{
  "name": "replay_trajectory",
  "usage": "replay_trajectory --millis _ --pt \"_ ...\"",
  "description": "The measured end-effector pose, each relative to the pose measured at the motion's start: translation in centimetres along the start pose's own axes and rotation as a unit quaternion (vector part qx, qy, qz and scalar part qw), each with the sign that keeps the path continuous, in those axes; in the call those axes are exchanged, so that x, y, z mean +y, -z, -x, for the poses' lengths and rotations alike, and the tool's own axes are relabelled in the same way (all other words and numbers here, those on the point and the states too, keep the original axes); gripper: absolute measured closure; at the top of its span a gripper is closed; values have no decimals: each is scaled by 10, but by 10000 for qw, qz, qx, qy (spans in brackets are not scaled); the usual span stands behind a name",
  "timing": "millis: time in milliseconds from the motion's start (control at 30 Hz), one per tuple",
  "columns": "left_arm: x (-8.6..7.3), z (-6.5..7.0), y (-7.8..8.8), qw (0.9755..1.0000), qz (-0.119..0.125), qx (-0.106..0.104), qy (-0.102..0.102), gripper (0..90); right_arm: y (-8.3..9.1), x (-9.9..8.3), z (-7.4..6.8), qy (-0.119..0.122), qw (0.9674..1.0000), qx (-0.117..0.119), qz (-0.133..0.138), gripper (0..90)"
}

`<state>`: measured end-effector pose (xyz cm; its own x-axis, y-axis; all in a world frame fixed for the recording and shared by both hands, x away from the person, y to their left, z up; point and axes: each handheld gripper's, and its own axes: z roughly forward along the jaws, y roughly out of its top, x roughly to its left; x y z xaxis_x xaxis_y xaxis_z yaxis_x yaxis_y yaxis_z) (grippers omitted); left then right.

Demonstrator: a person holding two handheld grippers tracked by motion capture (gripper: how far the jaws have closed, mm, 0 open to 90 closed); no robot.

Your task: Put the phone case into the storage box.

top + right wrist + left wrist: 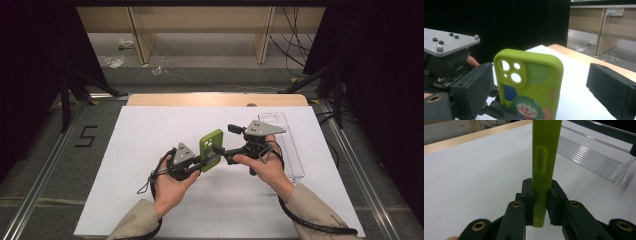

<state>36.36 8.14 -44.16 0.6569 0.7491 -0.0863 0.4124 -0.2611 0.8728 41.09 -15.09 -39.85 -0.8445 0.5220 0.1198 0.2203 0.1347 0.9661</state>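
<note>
1. The left gripper (200, 162) is clenched on the lower end of a green phone case (211, 149); in the left gripper view its two black pads press flat on either face of the case (544, 170), which rises edge-on from between them.
2. That grip holds the case upright above the counter (150, 150), its camera cut-outs and cartoon print turned toward the right gripper (227, 154), probably so the other hand can take it squarely.
3. The right gripper stands released: in its own view the case (531, 82) sits in the gap with both jaws clear of its edges, one close by, the other well apart.
4. Just beyond the person's right hand (262, 167) lies a clear plastic tray (292, 150) on the white sheet, long side running away from the person; it looks like the likely resting place for the case.
5. Past the counter's wooden far edge, cables and scraps lie on the floor (200, 75).
</note>
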Motion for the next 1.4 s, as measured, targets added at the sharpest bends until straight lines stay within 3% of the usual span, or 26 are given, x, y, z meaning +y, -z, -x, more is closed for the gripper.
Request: replay_trajectory --millis 1400 --pt "6 16 -13 10000 -49 44 67 770 -17 -11 -12 -84 9990 -437 -94 66"
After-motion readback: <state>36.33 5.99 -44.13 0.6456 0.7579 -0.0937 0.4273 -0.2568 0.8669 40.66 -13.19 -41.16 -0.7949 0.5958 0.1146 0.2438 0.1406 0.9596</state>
